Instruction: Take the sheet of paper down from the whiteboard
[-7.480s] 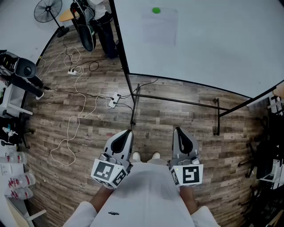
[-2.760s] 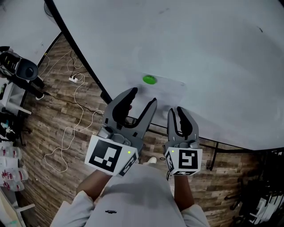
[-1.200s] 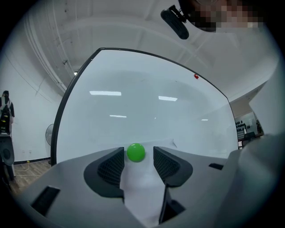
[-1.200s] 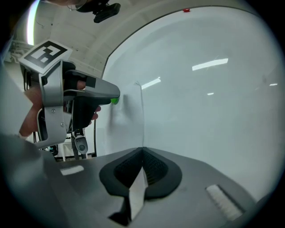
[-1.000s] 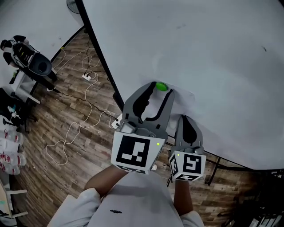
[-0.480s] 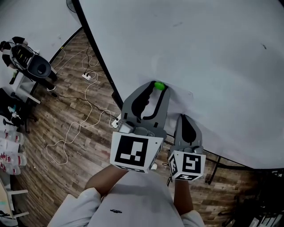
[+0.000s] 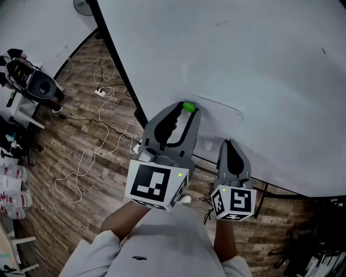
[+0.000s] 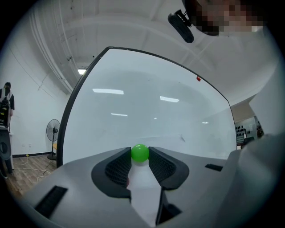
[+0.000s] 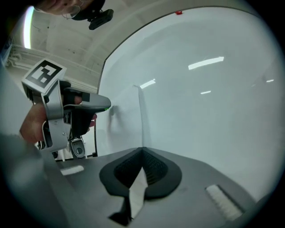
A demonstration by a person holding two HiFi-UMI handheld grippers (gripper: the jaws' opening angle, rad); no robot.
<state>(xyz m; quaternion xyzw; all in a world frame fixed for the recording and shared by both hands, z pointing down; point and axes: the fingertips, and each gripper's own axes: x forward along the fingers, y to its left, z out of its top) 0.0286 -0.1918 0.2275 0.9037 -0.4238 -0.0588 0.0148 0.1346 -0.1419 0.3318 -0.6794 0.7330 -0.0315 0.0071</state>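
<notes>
Whiteboard [image 7: 259, 65] fills the upper right of head view, standing on floor [image 7: 70, 135]. Sheet of paper [image 7: 216, 127] is on the board's lower part, with magnet [image 7: 188, 106] on its top edge. Left gripper [image 7: 187, 109] is at the magnet; its jaws have just been closing and sit one each side, touching it. Right gripper [image 7: 230, 144] is right of and below the left one, jaws together on the sheet's edge. On the floor left of the board lie power strip [image 7: 100, 92] and cable [image 7: 102, 146], with fan [image 7: 82, 5] at far top left.
</notes>
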